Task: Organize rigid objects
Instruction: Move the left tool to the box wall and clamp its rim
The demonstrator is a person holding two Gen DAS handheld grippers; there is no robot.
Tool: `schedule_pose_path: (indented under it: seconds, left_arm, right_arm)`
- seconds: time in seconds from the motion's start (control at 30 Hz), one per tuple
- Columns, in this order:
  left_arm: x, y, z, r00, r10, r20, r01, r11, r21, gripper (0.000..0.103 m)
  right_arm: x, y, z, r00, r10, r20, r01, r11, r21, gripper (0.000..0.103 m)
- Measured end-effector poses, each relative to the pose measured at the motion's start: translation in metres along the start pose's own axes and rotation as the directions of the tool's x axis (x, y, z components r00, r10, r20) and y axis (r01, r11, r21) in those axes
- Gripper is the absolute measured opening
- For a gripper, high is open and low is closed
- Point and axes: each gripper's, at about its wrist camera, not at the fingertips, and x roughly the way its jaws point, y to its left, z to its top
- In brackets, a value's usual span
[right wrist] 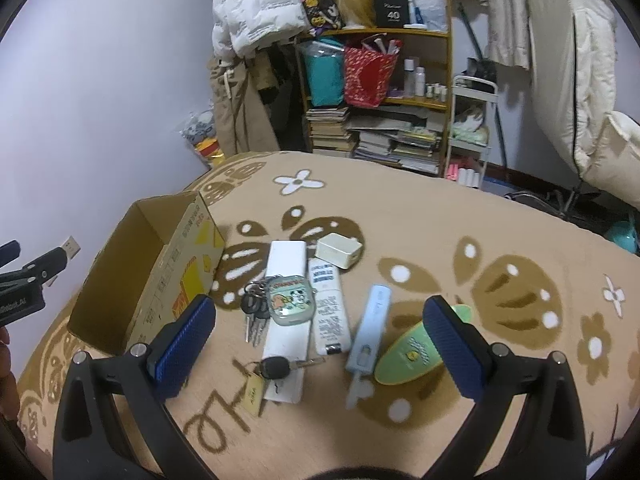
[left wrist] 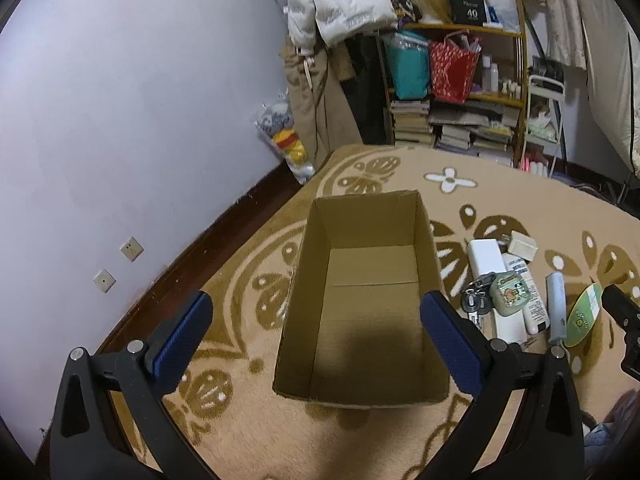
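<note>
An empty open cardboard box (left wrist: 360,300) stands on the patterned carpet; it also shows at the left of the right wrist view (right wrist: 152,276). My left gripper (left wrist: 316,334) is open and empty, held above the box. Right of the box lie a white power bank (right wrist: 286,312), a white charger (right wrist: 338,255), a white tube (right wrist: 327,308), a green earbud case on a key bunch (right wrist: 288,300), a black car key (right wrist: 274,368), a pale blue stick (right wrist: 368,332) and a green oval case (right wrist: 412,356). My right gripper (right wrist: 320,344) is open and empty above these items.
A bookshelf (right wrist: 376,92) with books, bags and bottles stands at the back. Clothes hang beside it (right wrist: 248,12). A white cart (right wrist: 472,132) is to its right. The lilac wall (left wrist: 120,120) and dark skirting run along the left.
</note>
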Motion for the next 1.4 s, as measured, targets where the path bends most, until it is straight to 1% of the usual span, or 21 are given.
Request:
schedule_pose_path:
  seconds: [0.1, 0.13, 0.23, 0.33, 0.37, 0.43, 0.53, 0.63, 0.83, 0.93, 0.97, 1.0, 1.03, 1.07, 1.13, 1.2, 1.23, 1.3, 1.33, 1.4]
  left_arm:
    - [0.017, 0.004, 0.008, 0.999, -0.009, -0.035, 0.010, 1.000, 0.020, 0.103]
    - [0.027, 0.007, 0.011, 0.998, -0.010, -0.063, 0.012, 1.000, 0.026, 0.103]
    - [0.045, 0.015, 0.016, 0.994, -0.003, -0.111, 0.005, 1.000, 0.017, 0.103]
    - [0.064, 0.021, 0.015, 0.986, -0.003, -0.166, 0.003, 1.000, 0.004, 0.103]
    - [0.073, 0.023, 0.013, 0.981, -0.008, -0.194, 0.007, 1.000, -0.004, 0.103]
    - [0.082, 0.025, 0.010, 0.975, -0.004, -0.224, 0.002, 1.000, -0.010, 0.103]
    - [0.096, 0.025, 0.005, 0.962, 0.011, -0.271, -0.011, 1.000, 0.001, 0.103]
    - [0.108, 0.026, 0.001, 0.951, 0.024, -0.307, -0.022, 1.000, 0.012, 0.103]
    - [0.126, 0.026, -0.006, 0.926, 0.064, -0.373, -0.056, 0.998, 0.033, 0.103]
    - [0.133, 0.027, -0.009, 0.916, 0.068, -0.396, -0.063, 0.998, 0.025, 0.102]
    - [0.135, 0.027, -0.011, 0.910, 0.072, -0.407, -0.069, 0.997, 0.022, 0.100]
    - [0.138, 0.028, -0.013, 0.904, 0.079, -0.419, -0.077, 0.997, 0.022, 0.093]
    - [0.140, 0.028, -0.014, 0.900, 0.085, -0.427, -0.084, 0.996, 0.022, 0.089]
    - [0.141, 0.029, -0.016, 0.895, 0.094, -0.435, -0.094, 0.995, 0.022, 0.082]
    - [0.144, 0.033, -0.017, 0.890, 0.096, -0.445, -0.106, 0.994, 0.004, 0.075]
    - [0.147, 0.038, -0.018, 0.887, 0.074, -0.456, -0.096, 0.995, -0.024, 0.059]
    - [0.149, 0.041, -0.019, 0.883, 0.066, -0.465, -0.095, 0.995, -0.038, 0.056]
    - [0.153, 0.045, -0.021, 0.872, 0.045, -0.487, -0.088, 0.994, -0.065, 0.043]
    - [0.154, 0.046, -0.022, 0.869, 0.024, -0.495, -0.075, 0.994, -0.083, 0.040]
    - [0.155, 0.047, -0.023, 0.861, -0.017, -0.508, -0.049, 0.992, -0.117, 0.029]
  right_arm:
    - [0.009, 0.005, 0.010, 1.000, 0.013, -0.016, -0.013, 1.000, -0.020, 0.103]
    - [0.011, 0.006, 0.009, 1.000, 0.020, -0.023, -0.020, 0.999, -0.030, 0.103]
    - [0.018, 0.008, 0.009, 0.999, 0.029, -0.046, -0.031, 0.999, -0.040, 0.103]
    - [0.031, 0.010, 0.011, 0.995, 0.038, -0.090, -0.043, 0.998, -0.046, 0.103]
    - [0.037, 0.009, 0.014, 0.993, 0.043, -0.107, -0.048, 0.998, -0.044, 0.103]
    - [0.046, 0.008, 0.015, 0.989, 0.055, -0.141, -0.060, 0.998, -0.032, 0.103]
    - [0.061, 0.007, 0.013, 0.979, 0.071, -0.189, -0.074, 0.997, -0.011, 0.103]
    - [0.071, 0.009, 0.009, 0.970, 0.073, -0.231, -0.078, 0.997, -0.012, 0.103]
    - [0.088, 0.015, 0.007, 0.959, 0.062, -0.278, -0.074, 0.997, -0.033, 0.103]
    - [0.093, 0.018, 0.002, 0.953, 0.068, -0.296, -0.080, 0.996, -0.030, 0.103]
    - [0.094, 0.018, 0.000, 0.949, 0.071, -0.307, -0.083, 0.996, -0.028, 0.103]
    - [0.095, 0.019, -0.003, 0.946, 0.075, -0.314, -0.087, 0.996, -0.026, 0.103]
    - [0.097, 0.020, -0.005, 0.945, 0.079, -0.319, -0.093, 0.995, -0.028, 0.103]
    - [0.098, 0.023, -0.008, 0.943, 0.091, -0.322, -0.108, 0.993, -0.036, 0.103]
    - [0.100, 0.028, -0.011, 0.939, 0.095, -0.330, -0.122, 0.991, -0.061, 0.103]
    - [0.104, 0.032, -0.015, 0.938, 0.079, -0.337, -0.116, 0.989, -0.093, 0.103]
    - [0.106, 0.033, -0.017, 0.937, 0.072, -0.342, -0.113, 0.988, -0.103, 0.103]
    - [0.110, 0.033, -0.020, 0.933, 0.056, -0.354, -0.103, 0.988, -0.114, 0.103]
    - [0.112, 0.032, -0.021, 0.932, 0.050, -0.359, -0.097, 0.989, -0.115, 0.103]
    - [0.114, 0.031, -0.023, 0.929, 0.041, -0.367, -0.089, 0.989, -0.116, 0.103]
